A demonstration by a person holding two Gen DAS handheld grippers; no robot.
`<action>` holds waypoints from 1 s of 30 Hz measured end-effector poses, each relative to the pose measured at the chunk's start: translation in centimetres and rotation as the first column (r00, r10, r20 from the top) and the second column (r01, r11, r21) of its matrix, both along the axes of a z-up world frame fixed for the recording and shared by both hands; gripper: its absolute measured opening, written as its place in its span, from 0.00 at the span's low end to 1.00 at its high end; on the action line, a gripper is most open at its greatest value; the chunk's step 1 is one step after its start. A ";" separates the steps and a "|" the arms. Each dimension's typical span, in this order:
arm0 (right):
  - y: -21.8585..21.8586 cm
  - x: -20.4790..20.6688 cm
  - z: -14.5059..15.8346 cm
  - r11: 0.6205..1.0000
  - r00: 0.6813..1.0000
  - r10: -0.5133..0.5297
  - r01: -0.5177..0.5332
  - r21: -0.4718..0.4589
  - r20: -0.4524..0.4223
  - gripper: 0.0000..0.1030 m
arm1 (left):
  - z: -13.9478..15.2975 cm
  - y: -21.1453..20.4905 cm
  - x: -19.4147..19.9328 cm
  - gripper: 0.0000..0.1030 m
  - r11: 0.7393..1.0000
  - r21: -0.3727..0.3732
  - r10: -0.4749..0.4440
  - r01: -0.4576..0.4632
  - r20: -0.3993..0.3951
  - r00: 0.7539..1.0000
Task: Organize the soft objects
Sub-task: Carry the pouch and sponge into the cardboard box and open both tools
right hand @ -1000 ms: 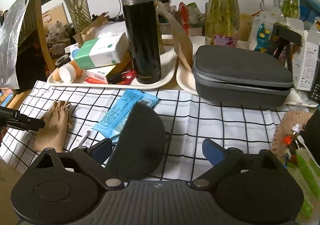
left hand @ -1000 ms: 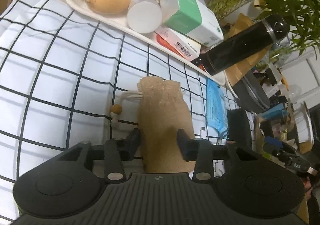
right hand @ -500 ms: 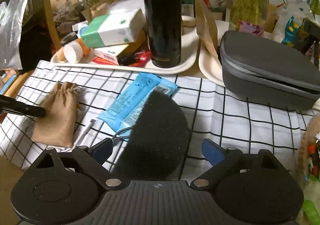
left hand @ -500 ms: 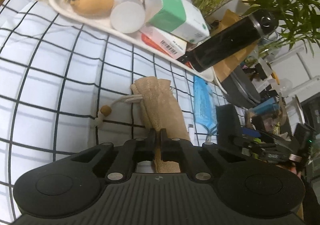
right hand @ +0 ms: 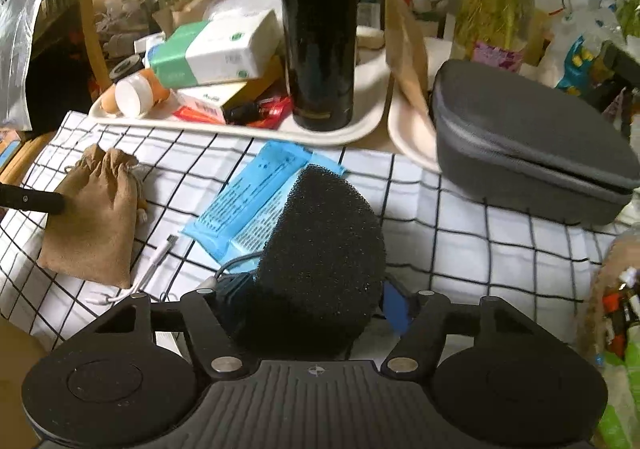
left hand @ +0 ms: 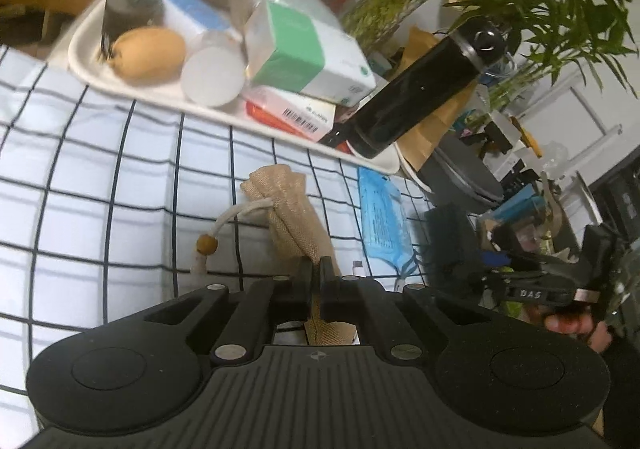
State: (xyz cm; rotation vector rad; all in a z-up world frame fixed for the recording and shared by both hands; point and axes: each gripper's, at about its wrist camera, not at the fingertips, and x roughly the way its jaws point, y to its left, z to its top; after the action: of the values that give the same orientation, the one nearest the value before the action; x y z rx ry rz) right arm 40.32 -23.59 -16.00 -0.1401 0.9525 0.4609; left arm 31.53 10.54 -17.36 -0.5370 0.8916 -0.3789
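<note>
My left gripper is pinching the lower end of the pouch, fingers almost pressed together on the fabric; my right gripper squeezes the sponge between its fingers; both soft things sit over the cloth, a blue packet between them; beyond stands the tray with a flask.

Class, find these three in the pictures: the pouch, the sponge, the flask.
pouch (left hand: 290, 215), left wrist view, upper body.
sponge (right hand: 324, 245), right wrist view, middle.
flask (right hand: 320, 29), right wrist view, middle of body.
</note>
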 end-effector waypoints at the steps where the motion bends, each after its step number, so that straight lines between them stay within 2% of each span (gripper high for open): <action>1: -0.1 -0.1 0.3 1.000 1.000 -0.002 0.002 0.001 0.009 0.67 | 0.3 -0.1 -0.1 0.03 1.000 0.010 -0.001 0.001 0.012 1.000; 10: -1.5 -1.4 3.4 0.999 0.996 -0.031 0.030 0.013 0.086 0.67 | 2.7 -2.1 -1.3 0.03 0.987 0.158 -0.052 0.035 0.106 0.993; 15: -2.0 -3.0 5.3 1.000 0.991 -0.023 0.020 0.022 0.133 0.67 | 4.1 -3.6 -2.2 0.03 0.963 0.265 -0.095 0.050 0.159 0.983; 19: -2.4 -4.3 6.6 0.999 0.986 -0.037 0.034 0.026 0.163 0.67 | 5.5 -3.7 -3.0 0.03 0.945 0.327 -0.086 0.011 0.216 0.973; 21: -2.9 -5.0 7.2 0.998 0.983 -0.047 0.041 0.038 0.176 0.67 | 6.3 -3.9 -3.5 0.03 0.928 0.373 -0.086 -0.013 0.249 0.965; 30: -4.1 -8.1 9.7 0.995 0.971 -0.058 0.039 0.088 0.232 0.67 | 9.3 -3.9 -5.8 0.03 0.905 0.422 -0.076 -0.055 0.287 0.955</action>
State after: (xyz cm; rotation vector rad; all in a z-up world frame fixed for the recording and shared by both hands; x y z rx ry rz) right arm 32.17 -27.73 -6.29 -0.0934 0.7020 0.4274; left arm 25.75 6.69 -8.07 -0.0633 0.6558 -0.2536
